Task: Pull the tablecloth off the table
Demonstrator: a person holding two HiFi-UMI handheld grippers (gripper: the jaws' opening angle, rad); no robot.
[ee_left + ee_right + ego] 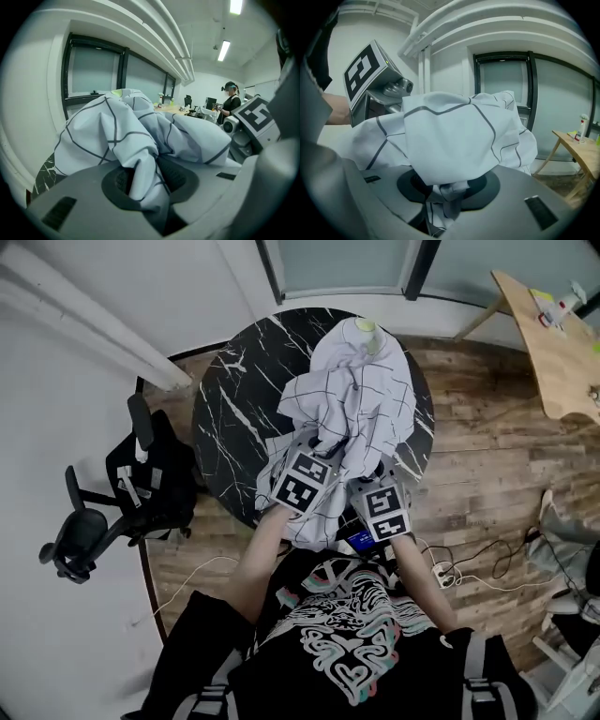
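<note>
A white tablecloth with dark grid lines lies bunched in a heap over the right half of a round black marble table. Both grippers hold its near edge, side by side at the table's front rim. My left gripper is shut on a fold of the cloth, and the fabric runs down between its pads. My right gripper is shut on another bunch of the cloth, which fills the gap between its jaws. The left gripper's marker cube stands close to the right gripper's left.
A yellow-green object pokes out at the far end of the cloth. A black office chair stands left of the table. A wooden table is at the far right. Cables and a power strip lie on the wood floor. A person stands far off.
</note>
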